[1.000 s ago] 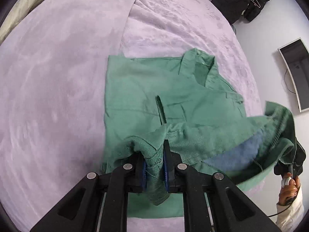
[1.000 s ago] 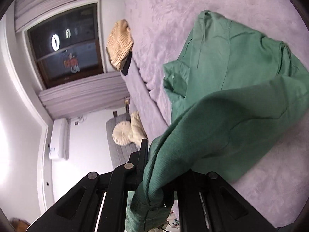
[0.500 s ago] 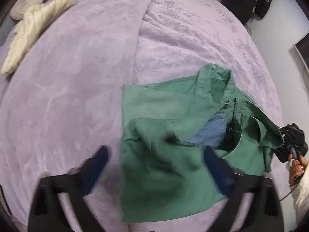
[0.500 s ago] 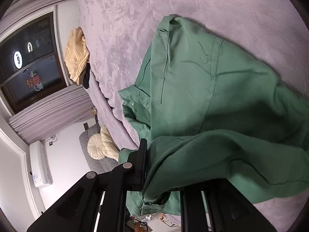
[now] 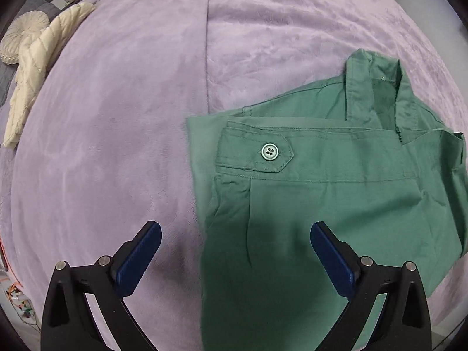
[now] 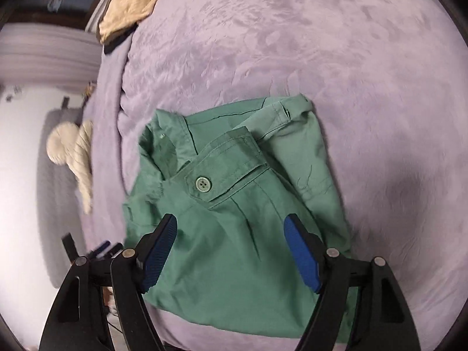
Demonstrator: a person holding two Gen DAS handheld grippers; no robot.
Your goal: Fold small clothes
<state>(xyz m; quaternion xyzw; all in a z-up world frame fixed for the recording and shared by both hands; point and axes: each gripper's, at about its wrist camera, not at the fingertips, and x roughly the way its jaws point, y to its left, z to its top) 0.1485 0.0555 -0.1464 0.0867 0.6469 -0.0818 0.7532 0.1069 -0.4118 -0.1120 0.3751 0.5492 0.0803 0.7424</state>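
Observation:
A green garment (image 5: 321, 204) lies folded over on the lilac bed cover (image 5: 117, 117), its buttoned waistband tab (image 5: 269, 152) on top. It also shows in the right wrist view (image 6: 234, 234), with the button (image 6: 203, 183) facing up. My left gripper (image 5: 235, 234) is open and empty, hovering over the garment's left edge. My right gripper (image 6: 231, 228) is open and empty above the garment's near half. Nothing is held.
A cream quilted garment (image 5: 32, 67) and a round cushion (image 5: 23, 35) lie at the far left of the bed. A tan knit piece (image 6: 131, 3) lies at the bed's far corner. The bed's edge is close below the garment (image 6: 204, 333).
Both grippers held green cloth a second ago. They have let go and opened. The lifted half now lies folded over the rest, hiding the blue lining.

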